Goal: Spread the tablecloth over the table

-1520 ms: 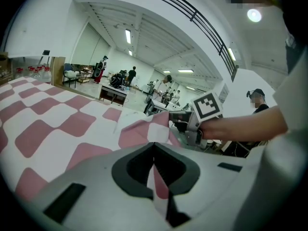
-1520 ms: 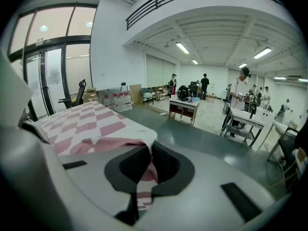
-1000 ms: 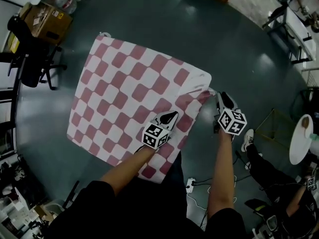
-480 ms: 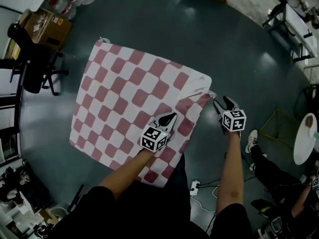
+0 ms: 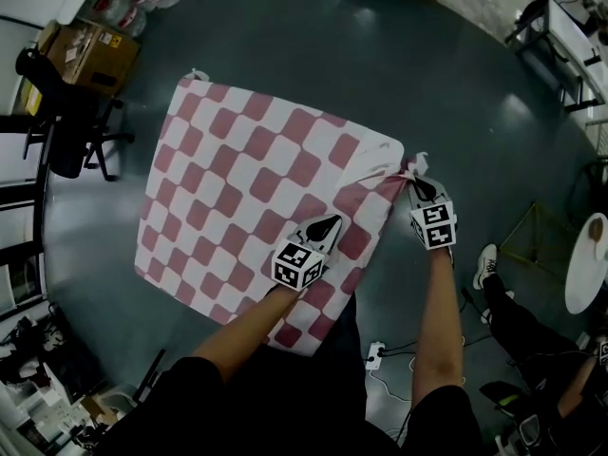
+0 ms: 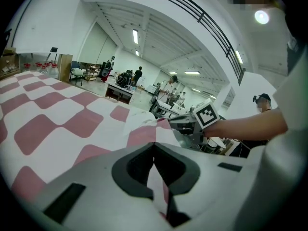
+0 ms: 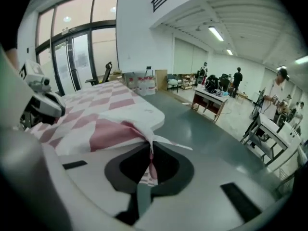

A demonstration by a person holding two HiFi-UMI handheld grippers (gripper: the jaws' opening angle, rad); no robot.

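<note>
Dark grey-green floor fills the head view, and right in the middle sits the desk, nearly all of it buried under the red-and-white checked tablecloth; only a white corner peeks out at the far right. Left gripper is down on the cloth near its right side, jaws pinched together on a raised fold, and its own view shows a strip of fabric running between them. Right gripper sits just off the desk's bare corner, and its jaws have just been closing: they're clamped on the cloth's bunched corner, with pink-and-white fabric squeezed in the slot. The cloth's near edge is lost behind the person's forearms and dark top, so how it hangs there can't be told. At the left a cardboard box and an office chair sit close to the picture's edge, and at the lower right a seated person is cut off by the edge.
</note>
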